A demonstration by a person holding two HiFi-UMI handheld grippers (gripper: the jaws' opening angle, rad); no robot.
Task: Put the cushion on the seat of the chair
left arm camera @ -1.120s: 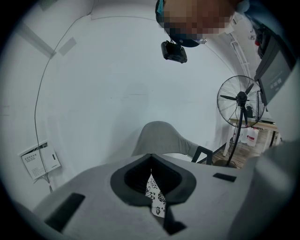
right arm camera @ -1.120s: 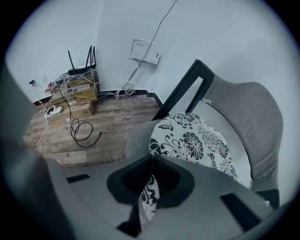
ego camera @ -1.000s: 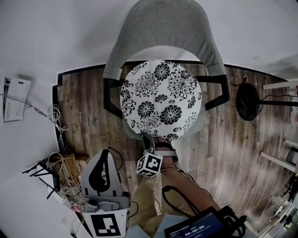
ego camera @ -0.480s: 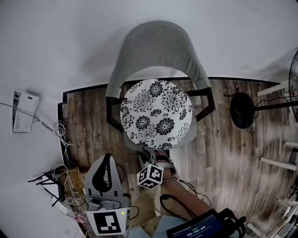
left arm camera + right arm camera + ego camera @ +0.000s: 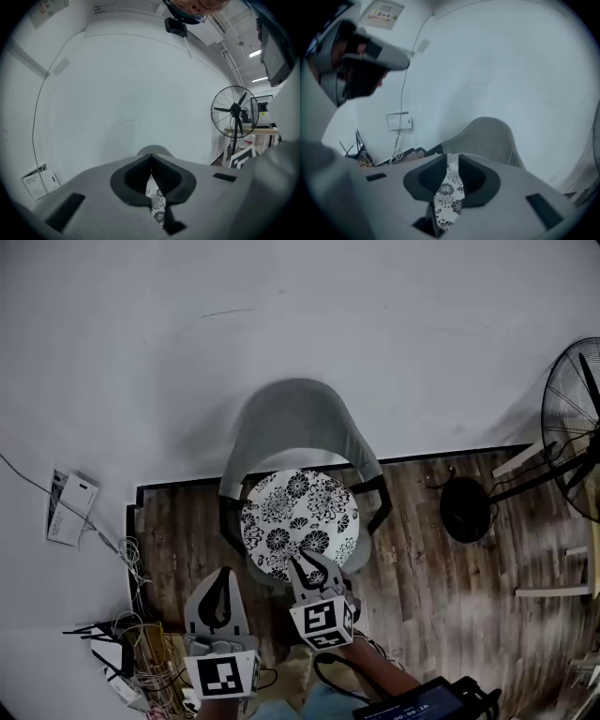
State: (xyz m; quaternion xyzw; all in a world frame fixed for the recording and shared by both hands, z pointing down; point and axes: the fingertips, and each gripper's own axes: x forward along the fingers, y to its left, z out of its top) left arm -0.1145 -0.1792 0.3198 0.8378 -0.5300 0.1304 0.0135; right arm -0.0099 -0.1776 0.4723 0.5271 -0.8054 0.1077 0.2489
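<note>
The round black-and-white flowered cushion (image 5: 300,524) lies flat on the seat of the grey shell chair (image 5: 295,418). My right gripper (image 5: 310,565) hangs above the cushion's near edge. Its jaws stand a little apart and are closing, with nothing held. The right gripper view has the gripper (image 5: 452,160) looking down on the cushion (image 5: 447,192) and the chair back (image 5: 487,136) through that gap. My left gripper (image 5: 223,575) is to the left of the chair, shut and empty. In its own view the left gripper (image 5: 150,158) has its tips together and a strip of cushion (image 5: 157,202) shows below.
A standing fan (image 5: 572,418) with a round black base (image 5: 466,509) is at the right, also seen as the fan (image 5: 234,112). Tangled cables (image 5: 141,652) lie at the lower left. A white box (image 5: 70,507) hangs on the wall. A tablet (image 5: 431,704) sits at the bottom.
The right gripper has let go of the cushion's near edge and risen away from it. The left gripper has risen too. The chair and cushion look smaller as the head view pulls back.
</note>
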